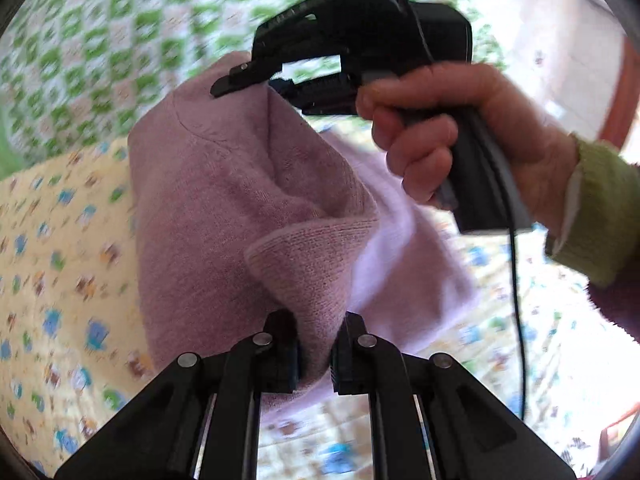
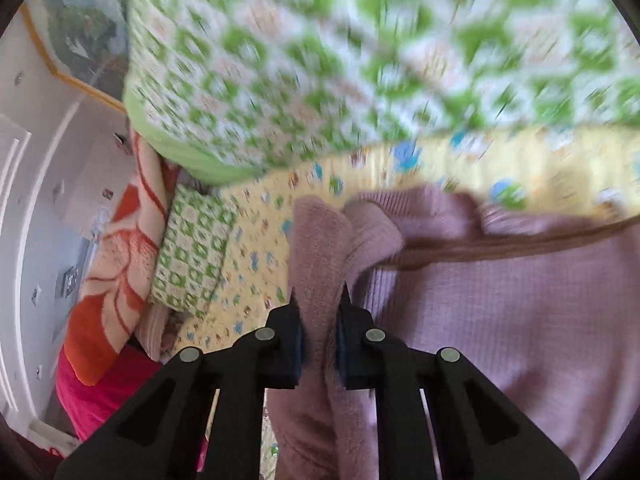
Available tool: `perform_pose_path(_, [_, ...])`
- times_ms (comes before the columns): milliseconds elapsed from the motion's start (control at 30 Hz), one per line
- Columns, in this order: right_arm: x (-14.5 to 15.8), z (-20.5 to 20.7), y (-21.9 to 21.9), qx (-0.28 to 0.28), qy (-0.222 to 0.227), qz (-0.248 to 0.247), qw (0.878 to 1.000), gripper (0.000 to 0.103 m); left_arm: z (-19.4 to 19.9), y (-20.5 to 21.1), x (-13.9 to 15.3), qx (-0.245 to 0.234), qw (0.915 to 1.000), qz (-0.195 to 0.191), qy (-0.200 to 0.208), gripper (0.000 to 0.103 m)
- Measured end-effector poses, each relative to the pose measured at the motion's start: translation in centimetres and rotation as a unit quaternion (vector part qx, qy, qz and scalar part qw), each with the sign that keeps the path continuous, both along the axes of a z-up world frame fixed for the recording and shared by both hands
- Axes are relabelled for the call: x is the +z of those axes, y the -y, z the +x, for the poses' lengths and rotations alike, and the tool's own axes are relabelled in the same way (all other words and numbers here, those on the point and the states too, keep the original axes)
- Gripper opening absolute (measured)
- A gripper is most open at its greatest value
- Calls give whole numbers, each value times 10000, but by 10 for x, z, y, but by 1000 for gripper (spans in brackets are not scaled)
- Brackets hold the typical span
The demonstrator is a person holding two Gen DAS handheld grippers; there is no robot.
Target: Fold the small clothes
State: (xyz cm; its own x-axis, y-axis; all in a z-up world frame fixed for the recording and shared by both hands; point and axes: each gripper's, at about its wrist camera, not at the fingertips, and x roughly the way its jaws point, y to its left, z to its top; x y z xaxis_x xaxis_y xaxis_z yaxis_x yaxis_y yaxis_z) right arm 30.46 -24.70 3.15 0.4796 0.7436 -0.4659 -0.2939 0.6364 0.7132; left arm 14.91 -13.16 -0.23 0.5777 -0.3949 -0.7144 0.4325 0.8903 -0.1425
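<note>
Both tools have hold of the same mauve knitted garment (image 1: 224, 200), which hangs bunched between them above a yellow printed bedsheet (image 1: 60, 260). In the left wrist view, the left gripper (image 1: 316, 354) has its two fingers drawn in on a fold of the knit, the cloth pinched between the pads and rising away from them in a thick ridge. Further off in that same view the right gripper (image 1: 244, 78) shows from the side, held in the person's right hand (image 1: 452, 136) (a green cuff at the wrist), its fingertips closed on an upper edge of the garment.

The right wrist view confirms the grip — the right gripper (image 2: 319, 340) has its fingers narrowed onto a rolled band of the fabric, with the ribbed body of the garment (image 2: 500, 320) spreading to the right and a darker brown line running across it. Behind lies a green-and-white checked quilt (image 2: 320, 60), heaped over the far side of the sheet (image 2: 256, 240). An orange-and-cream blanket (image 2: 116, 264) sits at the left edge, badly blurred — as is much of both views.
</note>
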Motion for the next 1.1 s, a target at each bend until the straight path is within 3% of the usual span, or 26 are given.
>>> perform_pose_path(133, [8, -27, 49, -444, 226, -198, 9986, 14, -4, 40, -7, -529, 9985, 94, -47, 10])
perform_pose_path(300, [-36, -49, 105, -1067, -262, -477, 9928, 14, -10, 77, -29, -874, 9953, 339, -241, 10])
perform_pose_path(400, [-45, -59, 122, -1279, -251, -297, 9910, 14, -10, 86, -26, -994, 9944, 326, -155, 10])
perform_pose_path(533, [-37, -67, 138, -1458, 126, -108, 9892, 14, -3, 104, -36, -1148, 9924, 388, -226, 10])
perform_pose_path(667, [-61, -61, 147, -1631, -180, -349, 9858, 14, 5, 117, -63, -1192, 9893, 656, -524, 11])
perform_pose_path(800, [-78, -63, 151, -1710, -285, -386, 9841, 14, 9, 115, -73, -1114, 9895, 580, -714, 17])
perform_pose_path(867, [-78, -65, 153, -1756, -291, -276, 9836, 17, 9, 112, -69, -1183, 9887, 467, -798, 25])
perform_pose_path(967, [-73, -71, 155, -1838, -374, -231, 9820, 31, 2, 104, -60, -1247, 9880, 425, -803, 41])
perform_pose_path(1033, [-65, -82, 158, -1965, -345, -260, 9796, 41, -7, 93, -52, -1258, 9885, 350, -756, 46])
perform_pose_path(1100, [-58, -96, 162, -2104, -256, -297, 9768, 42, -14, 81, -46, -1205, 9892, 330, -763, 53])
